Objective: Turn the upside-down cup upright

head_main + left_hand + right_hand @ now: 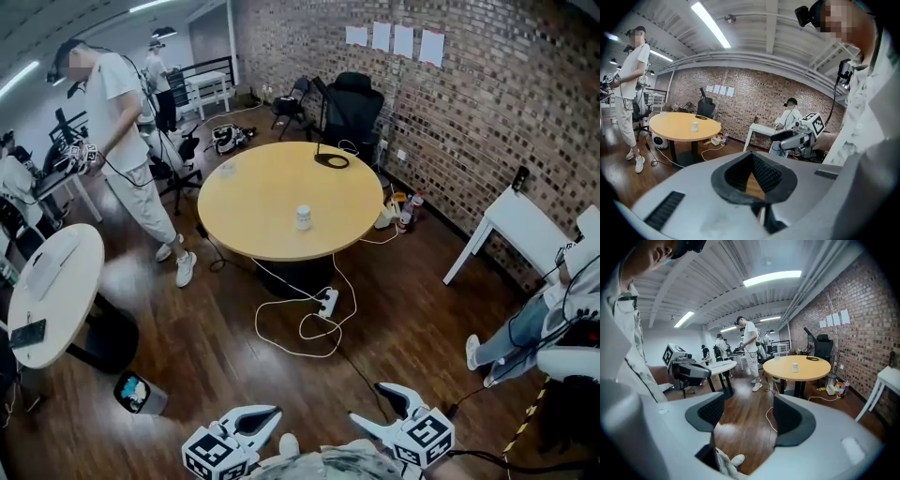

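Note:
A small white cup (303, 217) stands near the middle of the round yellow table (253, 202), several steps away; it is too far off to tell which way up it is. It also shows in the left gripper view as the cup (695, 125) and in the right gripper view as the cup (795, 367). Both grippers are held low and close to the body, far from the table. My left gripper (277, 413) has its pads touching at the tips, with nothing between them (751, 159). My right gripper (366, 403) stands wide open and empty (750, 413).
A person (122, 131) stands left of the table. White cables (300, 328) and a power strip (328, 302) lie on the wood floor before it. A white round table (52, 291) is at left, a white bench (520, 225) and a seated person (553, 319) at right.

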`<state>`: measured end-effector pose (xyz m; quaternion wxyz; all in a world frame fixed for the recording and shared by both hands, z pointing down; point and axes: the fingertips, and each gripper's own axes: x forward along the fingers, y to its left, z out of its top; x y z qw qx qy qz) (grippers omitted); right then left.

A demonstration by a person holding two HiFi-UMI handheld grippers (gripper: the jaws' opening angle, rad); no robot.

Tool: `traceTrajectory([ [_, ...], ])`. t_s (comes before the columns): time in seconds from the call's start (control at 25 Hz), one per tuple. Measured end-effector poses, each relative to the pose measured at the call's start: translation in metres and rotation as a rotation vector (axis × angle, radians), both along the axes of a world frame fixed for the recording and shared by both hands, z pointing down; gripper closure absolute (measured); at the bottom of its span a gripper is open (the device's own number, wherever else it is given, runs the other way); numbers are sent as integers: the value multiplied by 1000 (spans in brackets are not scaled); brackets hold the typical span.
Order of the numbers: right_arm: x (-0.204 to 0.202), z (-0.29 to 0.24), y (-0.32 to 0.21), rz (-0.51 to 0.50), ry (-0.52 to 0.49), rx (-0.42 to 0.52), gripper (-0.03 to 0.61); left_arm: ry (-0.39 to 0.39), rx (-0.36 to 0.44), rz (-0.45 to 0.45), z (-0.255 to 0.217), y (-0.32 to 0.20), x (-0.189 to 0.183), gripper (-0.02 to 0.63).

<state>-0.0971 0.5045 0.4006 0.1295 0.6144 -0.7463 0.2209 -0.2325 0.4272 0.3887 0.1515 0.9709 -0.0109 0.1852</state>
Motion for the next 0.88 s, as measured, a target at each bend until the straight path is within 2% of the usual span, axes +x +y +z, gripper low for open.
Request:
traceTrajectory([
  [0.28,14,-13,63,-76,69,-4,258,33,-20,11,-12,81,46,607],
  [0.44,25,-10,102,-90,57,-12,258,45,-19,43,-15,132,74,606],
  [0.68,36,-16,138,-112,38,6,261,19,-37,5,-11,175,75,606],
  [0.88,42,-18,155,-124,35,18,265,5,-20,-4,-12,192,78,606],
])
